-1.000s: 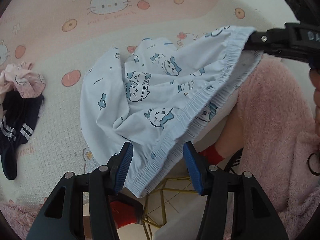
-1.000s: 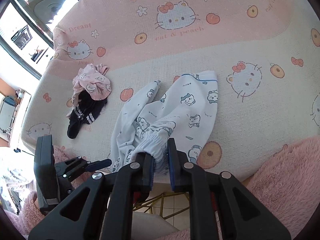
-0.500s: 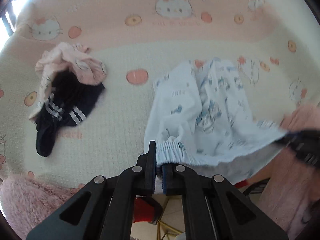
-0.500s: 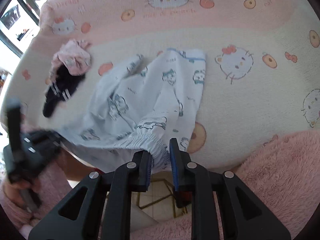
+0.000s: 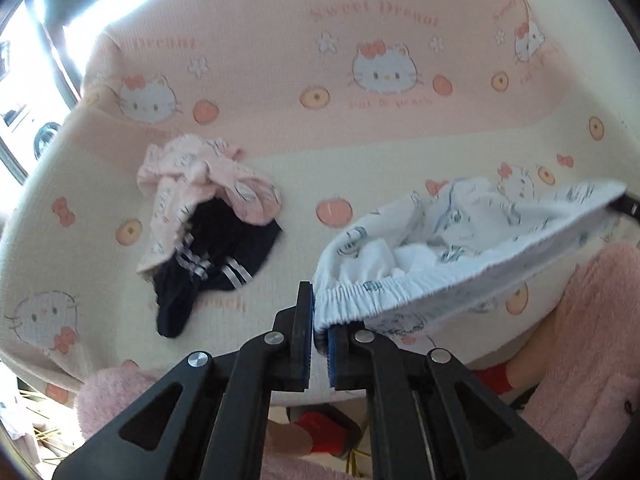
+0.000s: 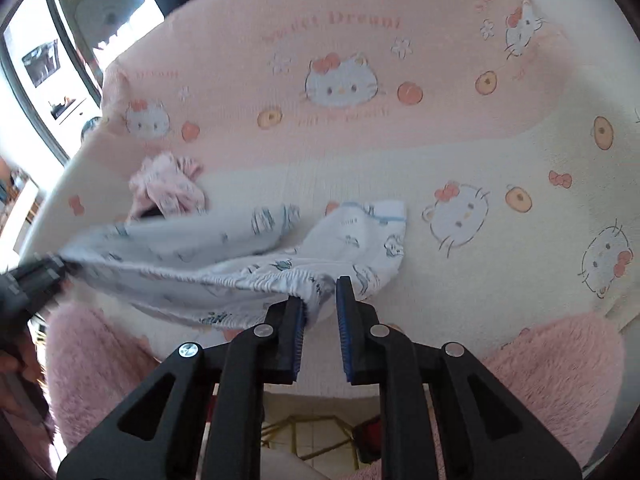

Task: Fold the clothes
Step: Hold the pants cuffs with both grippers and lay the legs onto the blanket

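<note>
Your left gripper was clamped on one end of the elastic waistband of the white printed shorts, its jaws nearly together with only the gathered band between them. One second earlier those jaws stood wide open on either side of the waistband; half a second earlier they had already closed on it.

Your right gripper held the other end of the same waistband. Its jaws stood slightly apart, with the bunched fabric pressed against the left pad; this grip matched both earlier frames.

The waistband was pulled into a taut line between the two grippers. In the left wrist view it ran from the jaws toward 3 o'clock, where the right gripper's tip showed at the frame edge. In the right wrist view it ran toward 9 o'clock, ending at the blurred left gripper. One second earlier the band hung slack and folded.

The legs of the shorts trailed onto the cat-print blanket, lying toward 12 o'clock from the right gripper.

The pink garment and the dark striped garment lay heaped together at 10 o'clock in the left wrist view, well apart from the shorts. They had not shifted on the blanket.

A pink fleece sleeve showed at 4 o'clock in the right wrist view
</note>
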A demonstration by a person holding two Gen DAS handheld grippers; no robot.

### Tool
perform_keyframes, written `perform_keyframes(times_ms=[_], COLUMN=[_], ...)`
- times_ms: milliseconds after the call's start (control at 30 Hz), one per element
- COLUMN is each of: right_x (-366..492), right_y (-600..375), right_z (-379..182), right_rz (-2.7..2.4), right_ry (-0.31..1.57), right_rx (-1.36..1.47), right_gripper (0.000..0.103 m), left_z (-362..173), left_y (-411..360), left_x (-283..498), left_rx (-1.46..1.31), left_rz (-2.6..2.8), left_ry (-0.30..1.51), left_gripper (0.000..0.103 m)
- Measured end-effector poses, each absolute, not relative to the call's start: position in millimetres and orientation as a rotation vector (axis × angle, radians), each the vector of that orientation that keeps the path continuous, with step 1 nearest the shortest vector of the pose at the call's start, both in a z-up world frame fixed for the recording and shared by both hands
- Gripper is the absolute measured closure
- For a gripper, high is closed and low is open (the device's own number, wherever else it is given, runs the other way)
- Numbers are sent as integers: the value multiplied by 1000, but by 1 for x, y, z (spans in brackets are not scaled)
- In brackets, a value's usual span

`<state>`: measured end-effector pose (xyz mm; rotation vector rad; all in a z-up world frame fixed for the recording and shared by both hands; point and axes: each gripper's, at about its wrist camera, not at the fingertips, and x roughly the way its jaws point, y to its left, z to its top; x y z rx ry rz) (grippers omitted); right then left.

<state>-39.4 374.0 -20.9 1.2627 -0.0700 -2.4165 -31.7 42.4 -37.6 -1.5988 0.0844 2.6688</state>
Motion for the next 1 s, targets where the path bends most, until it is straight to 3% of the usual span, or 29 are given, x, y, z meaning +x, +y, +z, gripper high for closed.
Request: perform_keyframes(times_ms=[100,133,400,533,633,800,867,1000], right_x=[-35,-33,-11,-4,-14,-81,-102,-94], right_y=[366,364,386,393,381,359,355,363], right_z=[12,19,123,182,186,132,127,182], right_rz=[-2444,-2446,-2478,-2455,-2522,-2534,-2522,-2582], right_ry=[-26,-5,-113,-163,-72,-7,-33,-11], right_rx=[1173,1150,861,693,668,879,914,672], right_gripper=[89,89,89,89,89,89,89,89], left_z=[-59,-55,110,182,178,122,141,199], left_y=[68,72,40,27,34,50,55,58], left_x=[-25,-23,-12,-13,-40,-114,-117,-94], left_rx=[-1643,-1620,-1036,-814,-913,-1189,-1106,-837], left_rz=[2569,2564,2666,2727,2759,2738,2752,2803], left_ry=[86,86,-123,-88,-7,18,6,-7], left_gripper=[94,99,99,99,99,99,99,98])
